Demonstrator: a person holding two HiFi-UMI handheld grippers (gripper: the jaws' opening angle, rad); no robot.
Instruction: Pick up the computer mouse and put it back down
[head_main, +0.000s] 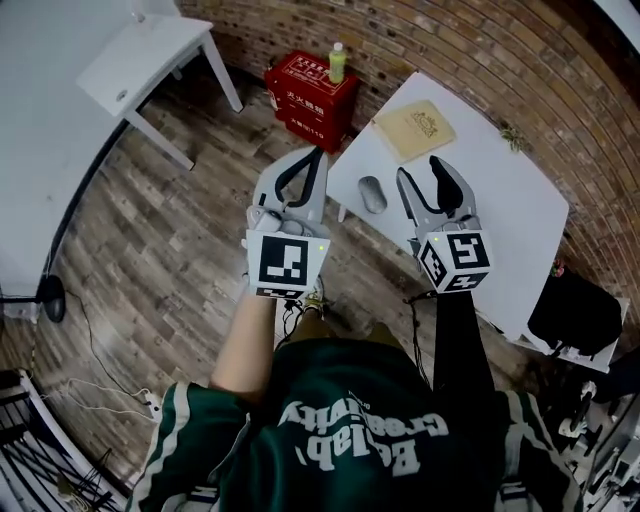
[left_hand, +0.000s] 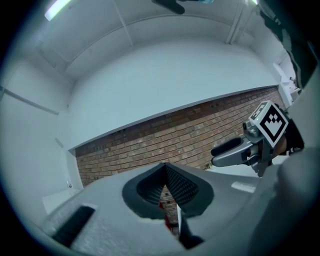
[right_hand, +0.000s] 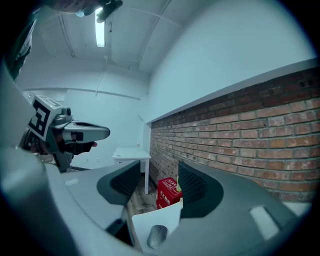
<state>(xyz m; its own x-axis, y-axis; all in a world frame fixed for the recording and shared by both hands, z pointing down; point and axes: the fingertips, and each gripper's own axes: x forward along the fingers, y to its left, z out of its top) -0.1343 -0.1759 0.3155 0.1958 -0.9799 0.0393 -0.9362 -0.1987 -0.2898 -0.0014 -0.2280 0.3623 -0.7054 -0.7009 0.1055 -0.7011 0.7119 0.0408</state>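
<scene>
Right gripper (head_main: 420, 172), jaws apart, empty, hovers over the white table (head_main: 500, 190). We note the computer mouse (head_main: 372, 194) by the table's near left corner, just left of the jaws, long axis parallel to them.

Red box (head_main: 310, 92): Chinese characters; shirt (head_main: 350, 440): upside-down lettering, hardly legible

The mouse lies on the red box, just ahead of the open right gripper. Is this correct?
No. The mouse lies on the white table, not the red box; the head view shows this. It is indeed just ahead of the open right gripper.
</scene>
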